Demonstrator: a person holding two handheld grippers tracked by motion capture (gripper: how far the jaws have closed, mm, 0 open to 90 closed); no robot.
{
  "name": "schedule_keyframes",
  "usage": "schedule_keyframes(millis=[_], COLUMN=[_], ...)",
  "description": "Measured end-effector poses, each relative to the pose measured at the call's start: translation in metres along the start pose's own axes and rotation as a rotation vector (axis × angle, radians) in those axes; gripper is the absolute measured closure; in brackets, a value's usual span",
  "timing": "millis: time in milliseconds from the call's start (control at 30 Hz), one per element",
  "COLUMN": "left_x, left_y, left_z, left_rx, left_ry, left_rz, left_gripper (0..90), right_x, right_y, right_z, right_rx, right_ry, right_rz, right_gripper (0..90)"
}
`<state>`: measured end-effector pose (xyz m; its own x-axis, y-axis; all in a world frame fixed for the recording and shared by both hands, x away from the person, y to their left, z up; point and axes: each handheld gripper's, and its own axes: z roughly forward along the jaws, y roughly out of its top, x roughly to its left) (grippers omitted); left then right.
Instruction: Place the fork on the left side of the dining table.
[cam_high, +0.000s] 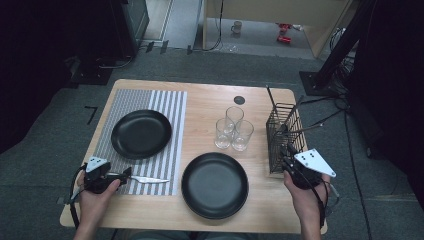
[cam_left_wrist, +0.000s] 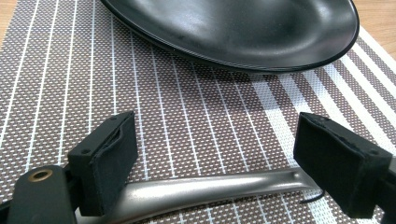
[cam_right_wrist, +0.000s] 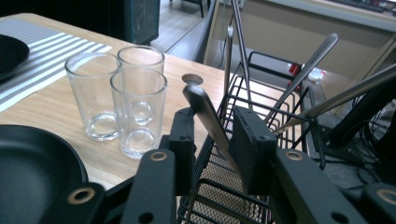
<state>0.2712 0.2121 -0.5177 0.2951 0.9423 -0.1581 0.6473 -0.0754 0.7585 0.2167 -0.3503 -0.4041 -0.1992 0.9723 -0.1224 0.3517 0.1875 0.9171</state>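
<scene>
From up high, the left gripper (cam_high: 124, 173) sits at about 8 o'clock on the table, with a knife (cam_high: 147, 179) lying on the striped placemat (cam_high: 165, 107) just below a black plate (cam_high: 141, 133). The right gripper (cam_high: 288, 152) is at 4 o'clock, at the wire cutlery basket (cam_high: 282, 135).

Left gripper view: jaws wide, the knife's handle (cam_left_wrist: 205, 189) lying between them on the mat, pads not pressing it.

Right gripper view: jaws narrow, pinched on a flat utensil handle (cam_right_wrist: 208, 119) sticking up at the basket's edge, three glasses (cam_right_wrist: 123, 95) at 10 o'clock.
</scene>
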Motion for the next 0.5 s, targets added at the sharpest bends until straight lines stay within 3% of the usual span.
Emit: schedule_keyframes(millis=[167, 333, 500], left_x=[0.0000, 0.0000, -0.0001], left_y=[0.0000, 0.0000, 0.0000], left_z=[0.0000, 0.0000, 0.0000], left_rx=[0.000, 0.000, 0.000], left_ry=[-0.001, 0.000, 0.001], left_rz=[-0.001, 0.000, 0.001], left_gripper=[13.9, 14.0, 14.0], right_x=[0.0000, 0.0012, -0.0018], right_y=[-0.0014, -0.0012, -0.0003], right_z=[0.0032, 0.0038, 0.0029], right_rx=[0.016, 0.015, 0.005], right_ry=[-0.001, -0.028, -0.064], right_rz=[-0.012, -0.078, -0.093], right_gripper=[76.6, 78.3, 79.7])
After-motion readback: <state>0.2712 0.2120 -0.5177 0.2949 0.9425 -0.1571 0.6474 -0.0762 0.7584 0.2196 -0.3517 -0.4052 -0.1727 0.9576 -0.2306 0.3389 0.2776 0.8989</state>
